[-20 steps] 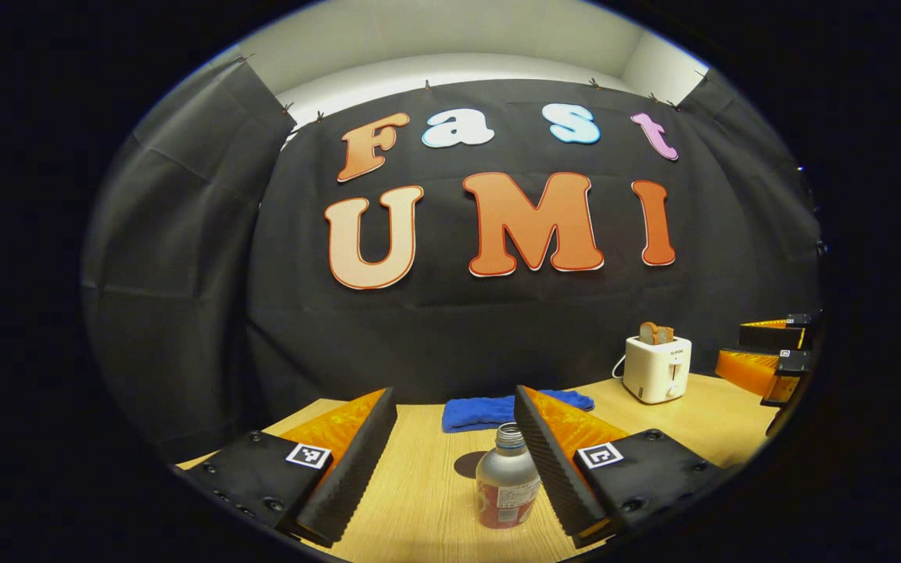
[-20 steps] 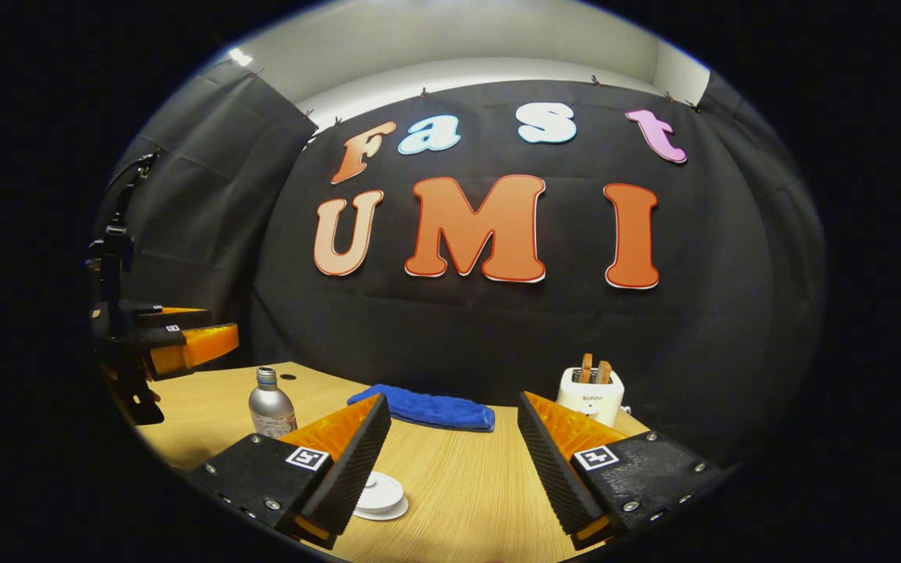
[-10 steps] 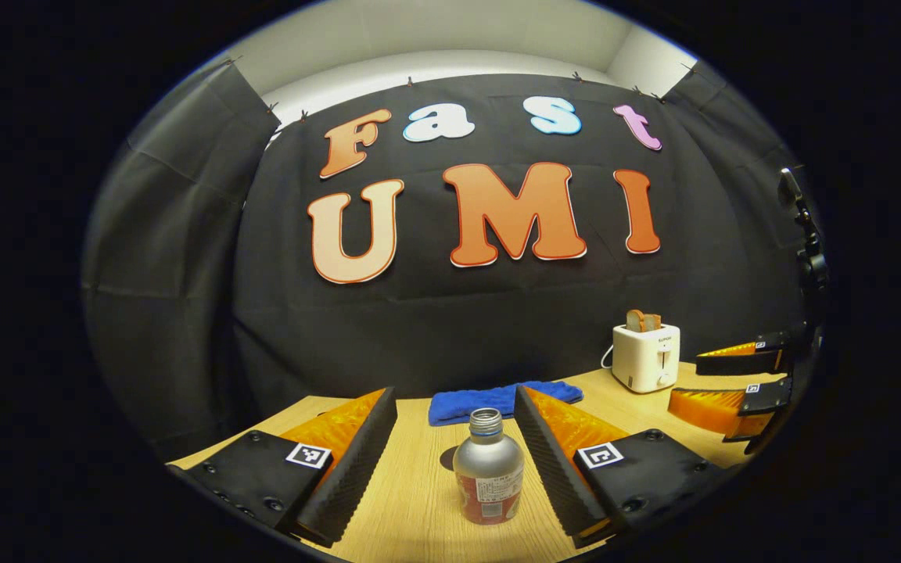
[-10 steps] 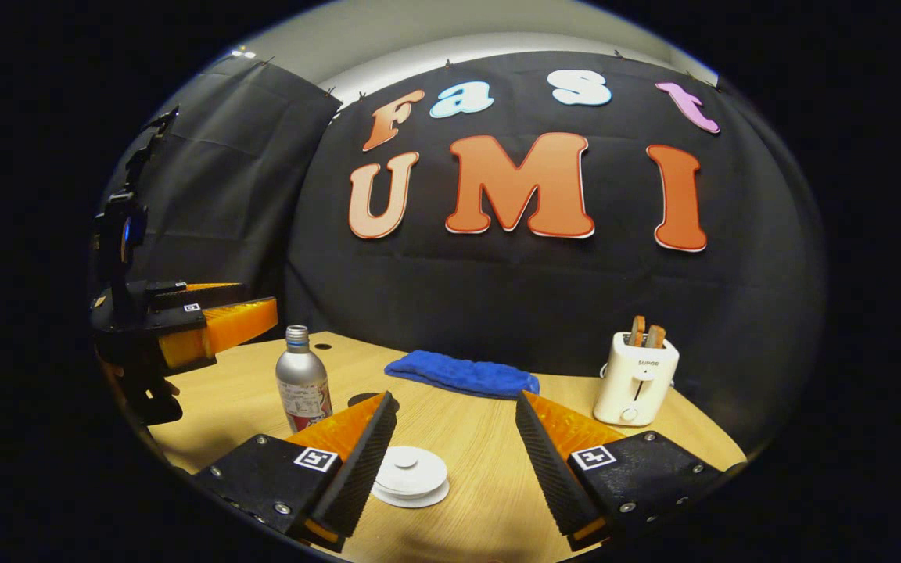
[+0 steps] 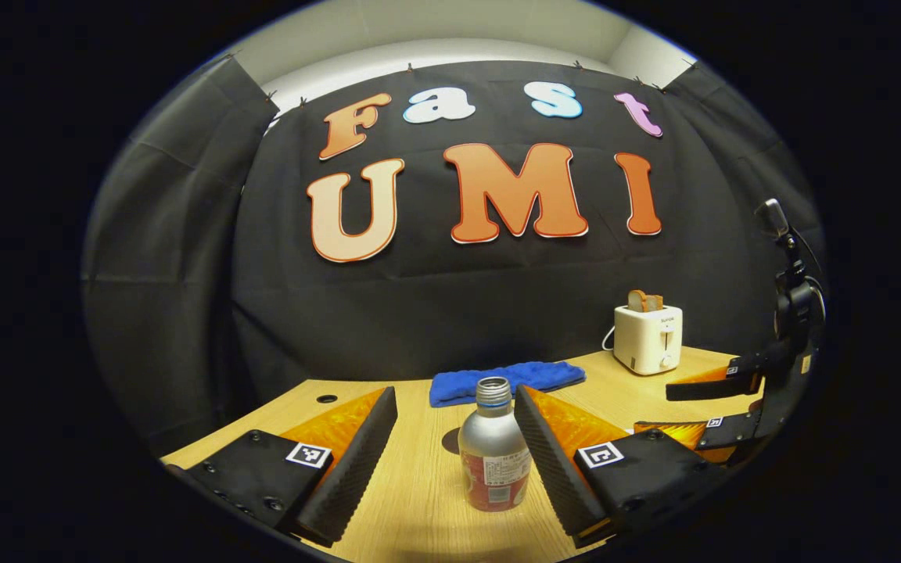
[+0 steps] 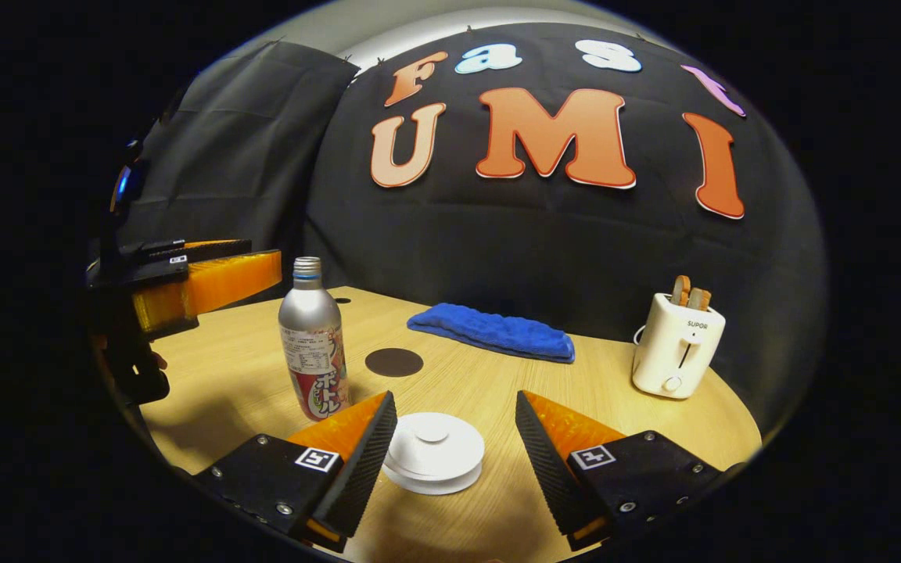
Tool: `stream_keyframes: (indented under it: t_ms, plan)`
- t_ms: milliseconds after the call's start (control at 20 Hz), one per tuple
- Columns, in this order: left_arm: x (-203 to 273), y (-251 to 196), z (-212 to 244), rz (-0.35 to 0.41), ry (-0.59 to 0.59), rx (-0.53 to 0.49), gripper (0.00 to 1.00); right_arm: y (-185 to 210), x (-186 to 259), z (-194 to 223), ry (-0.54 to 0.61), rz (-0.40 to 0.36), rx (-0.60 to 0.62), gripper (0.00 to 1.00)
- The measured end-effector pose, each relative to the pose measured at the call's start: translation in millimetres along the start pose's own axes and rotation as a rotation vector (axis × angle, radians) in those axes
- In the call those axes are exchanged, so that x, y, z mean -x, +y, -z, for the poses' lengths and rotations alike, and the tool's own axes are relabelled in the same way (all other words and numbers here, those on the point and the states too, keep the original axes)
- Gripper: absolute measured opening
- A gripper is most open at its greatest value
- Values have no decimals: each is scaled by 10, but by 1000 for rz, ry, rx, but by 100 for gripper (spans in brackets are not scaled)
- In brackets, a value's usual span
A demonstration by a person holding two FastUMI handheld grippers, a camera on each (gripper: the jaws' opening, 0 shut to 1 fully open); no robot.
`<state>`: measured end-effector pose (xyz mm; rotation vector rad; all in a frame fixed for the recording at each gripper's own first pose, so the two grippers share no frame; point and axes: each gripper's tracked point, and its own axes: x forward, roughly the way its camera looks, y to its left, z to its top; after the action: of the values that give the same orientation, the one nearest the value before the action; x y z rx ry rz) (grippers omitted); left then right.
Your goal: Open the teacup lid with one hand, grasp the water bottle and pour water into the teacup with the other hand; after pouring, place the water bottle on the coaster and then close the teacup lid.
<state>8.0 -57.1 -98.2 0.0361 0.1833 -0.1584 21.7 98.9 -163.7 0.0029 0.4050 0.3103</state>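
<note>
A silver water bottle (image 5: 493,450) with a red label and no cap stands upright on the wooden table. It is between the fingers of my open left gripper (image 5: 454,391), close to the right finger, and untouched. In the right gripper view the bottle (image 6: 312,340) stands at the left, with the left gripper (image 6: 192,281) beside it. The white teacup lid (image 6: 433,453) with its small knob sits flat on the low cup. It lies between the fingers of my open right gripper (image 6: 454,395), apart from both. The dark round coaster (image 6: 393,362) lies behind the lid.
A blue towel (image 6: 492,332) lies along the table's back edge, and a white toaster (image 6: 677,344) with toast stands at the back right. The table (image 6: 224,367) has bare wood at the left. In the left gripper view the right gripper (image 5: 720,407) shows at the far right.
Both grippers have come lower and nearer the table. The bottle now sits more squarely between the left fingers, and the lid has come between the right fingers. Nothing has been taken hold of.
</note>
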Motion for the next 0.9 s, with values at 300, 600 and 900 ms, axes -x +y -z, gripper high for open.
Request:
stream_keyframes:
  t_ms: [300,600,900]
  plan:
    - [-21,-20,142,10,30,25,99,68,-135,112,37,-8,11,70]
    - [-58,4,256,13,54,33,99,93,-190,225,85,-16,56,45]
    - [-85,-20,348,30,78,42,96,112,-222,215,92,-38,76,27]
